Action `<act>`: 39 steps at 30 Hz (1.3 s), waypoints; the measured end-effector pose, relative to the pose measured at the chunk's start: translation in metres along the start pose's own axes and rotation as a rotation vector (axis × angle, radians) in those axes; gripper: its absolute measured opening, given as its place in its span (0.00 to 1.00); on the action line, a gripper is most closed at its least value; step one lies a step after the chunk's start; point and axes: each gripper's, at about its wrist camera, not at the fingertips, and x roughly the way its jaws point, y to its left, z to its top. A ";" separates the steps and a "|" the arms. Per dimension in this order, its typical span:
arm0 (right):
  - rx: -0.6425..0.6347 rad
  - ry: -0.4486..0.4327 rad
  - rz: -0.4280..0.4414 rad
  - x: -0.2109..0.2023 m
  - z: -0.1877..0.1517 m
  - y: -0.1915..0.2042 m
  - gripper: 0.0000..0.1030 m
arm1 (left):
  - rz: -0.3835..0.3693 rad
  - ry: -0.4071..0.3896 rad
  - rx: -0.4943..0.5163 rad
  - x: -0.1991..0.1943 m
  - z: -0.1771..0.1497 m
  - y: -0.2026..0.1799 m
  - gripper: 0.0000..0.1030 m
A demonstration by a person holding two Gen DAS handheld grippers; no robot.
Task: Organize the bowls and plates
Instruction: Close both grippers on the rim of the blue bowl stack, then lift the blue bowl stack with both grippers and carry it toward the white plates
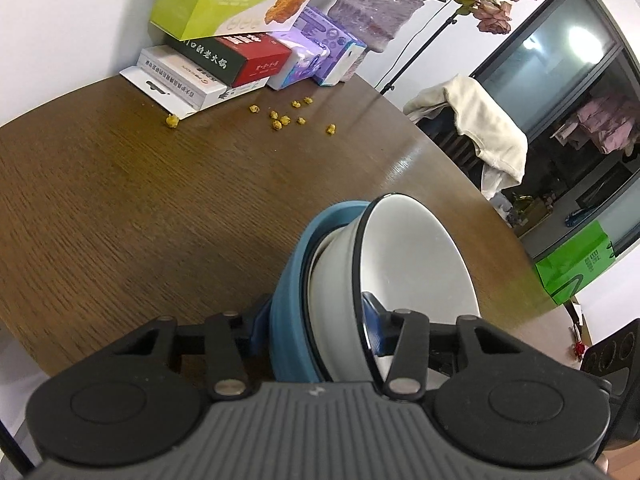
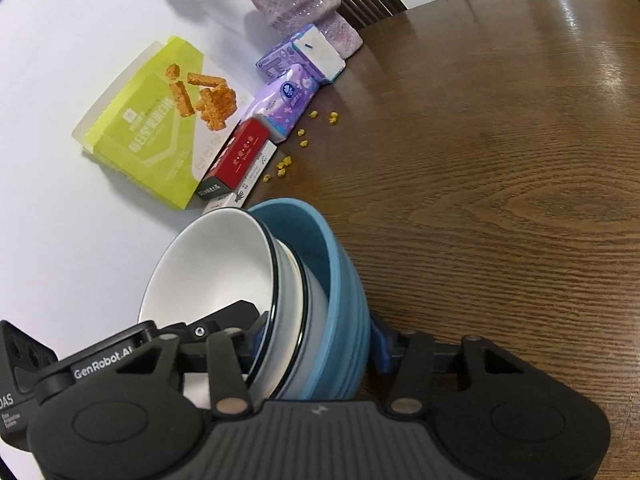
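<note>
A stack of nested bowls fills the lower middle of both views: a blue ribbed bowl [image 1: 292, 280] outermost, with white black-rimmed bowls [image 1: 412, 252] inside it. My left gripper [image 1: 316, 316] straddles the stack's wall, one blue pad outside on the blue bowl and the other inside the white bowl, shut on it. In the right wrist view, my right gripper [image 2: 318, 332] clamps the opposite side of the blue bowl [image 2: 344, 280] and white bowl [image 2: 216, 260] the same way. The left gripper's body [image 2: 104, 364] shows at the lower left there. Whether the stack rests on the wooden table [image 1: 160, 200] I cannot tell.
Along the wall stand a green snack box [image 1: 224, 0], a red box [image 1: 256, 60], purple tissue packs [image 1: 320, 56] and a purple vase [image 1: 376, 8]. Yellow crumbs [image 1: 280, 118] lie before them. Beyond the table edge are a cloth-draped chair [image 1: 480, 120] and a green bag [image 1: 572, 264].
</note>
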 end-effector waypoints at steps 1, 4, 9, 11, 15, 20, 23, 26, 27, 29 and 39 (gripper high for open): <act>0.000 -0.002 -0.002 0.000 0.000 0.000 0.46 | 0.000 0.000 0.001 0.000 0.000 -0.001 0.45; 0.007 -0.007 -0.005 0.001 0.000 0.000 0.46 | 0.000 -0.001 0.004 -0.001 -0.001 -0.001 0.45; 0.006 -0.014 -0.007 0.001 -0.001 0.001 0.45 | -0.001 -0.003 0.007 0.000 -0.001 0.000 0.45; 0.003 -0.016 -0.007 -0.001 -0.002 0.001 0.45 | -0.002 -0.003 0.011 0.000 -0.001 0.000 0.45; 0.003 -0.018 -0.007 -0.001 -0.002 0.001 0.45 | -0.001 -0.002 0.013 0.000 -0.001 -0.001 0.45; 0.005 -0.018 -0.007 -0.002 -0.002 0.000 0.45 | -0.002 0.000 0.013 0.000 -0.002 -0.002 0.45; 0.010 -0.019 -0.007 -0.004 -0.002 -0.001 0.45 | -0.002 0.002 0.012 0.000 -0.002 -0.002 0.45; 0.014 -0.022 -0.007 -0.005 -0.002 -0.002 0.44 | -0.003 0.005 0.010 0.000 -0.002 -0.004 0.46; 0.016 -0.022 -0.008 -0.006 -0.002 -0.002 0.44 | -0.002 0.006 0.010 0.001 -0.002 -0.004 0.46; 0.020 -0.024 -0.010 -0.006 -0.003 -0.002 0.44 | 0.000 0.009 0.008 0.001 -0.003 -0.006 0.46; 0.052 -0.034 -0.019 -0.013 -0.003 -0.006 0.44 | 0.007 0.013 0.006 0.003 -0.004 -0.015 0.46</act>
